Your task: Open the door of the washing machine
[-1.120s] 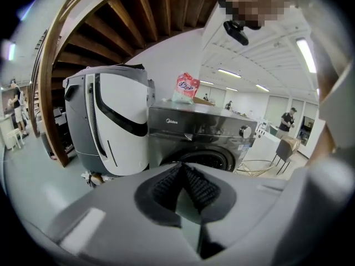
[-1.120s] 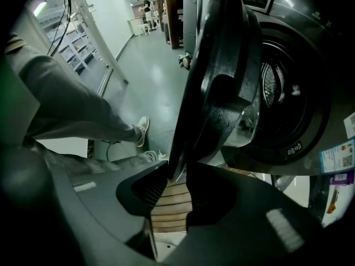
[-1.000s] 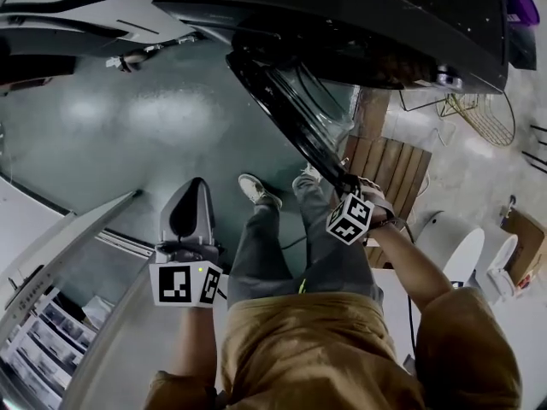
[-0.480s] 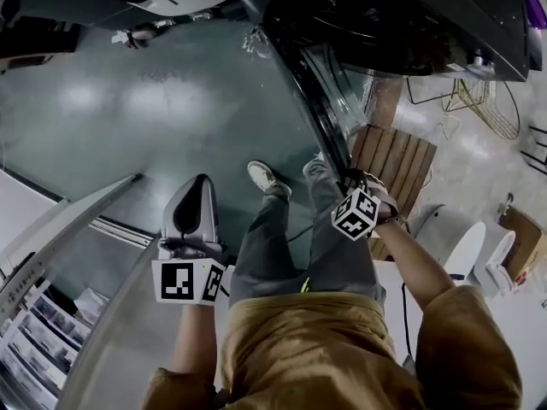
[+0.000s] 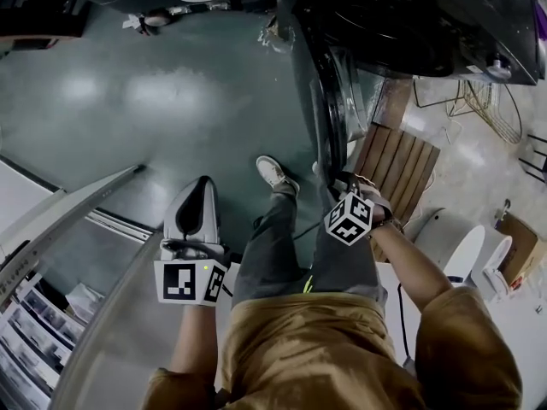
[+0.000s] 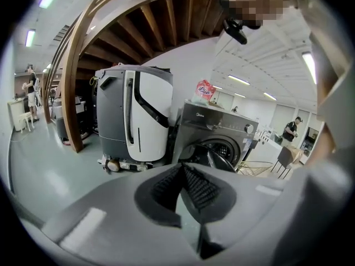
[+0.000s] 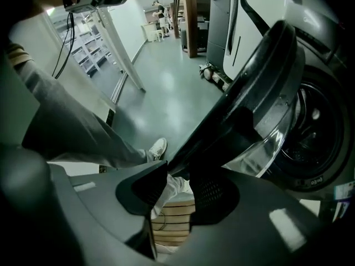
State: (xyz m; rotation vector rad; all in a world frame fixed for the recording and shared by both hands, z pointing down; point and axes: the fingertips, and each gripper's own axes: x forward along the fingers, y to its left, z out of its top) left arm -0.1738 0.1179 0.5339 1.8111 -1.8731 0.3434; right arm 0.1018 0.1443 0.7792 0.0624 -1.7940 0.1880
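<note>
Door (image 5: 329, 118) of the washing machine (image 5: 410, 24) stands swung out, far right, its rim pinched in the right gripper (image 5: 346, 180) for pulling. Left gripper (image 5: 197, 188), unneeded, hangs near left, jaws pressed together on nothing

Tan shirt (image 5: 316, 348), grey trousers (image 5: 273, 254), white shoe (image 5: 275, 173), grey left gripper (image 5: 200, 186).

This was probably a workshop hall: polished floor (image 5: 154, 101), strip lights (image 6: 308, 65) at two o'clock, shelving (image 7: 89, 51) at ten, a washing machine (image 6: 222, 127)
</note>
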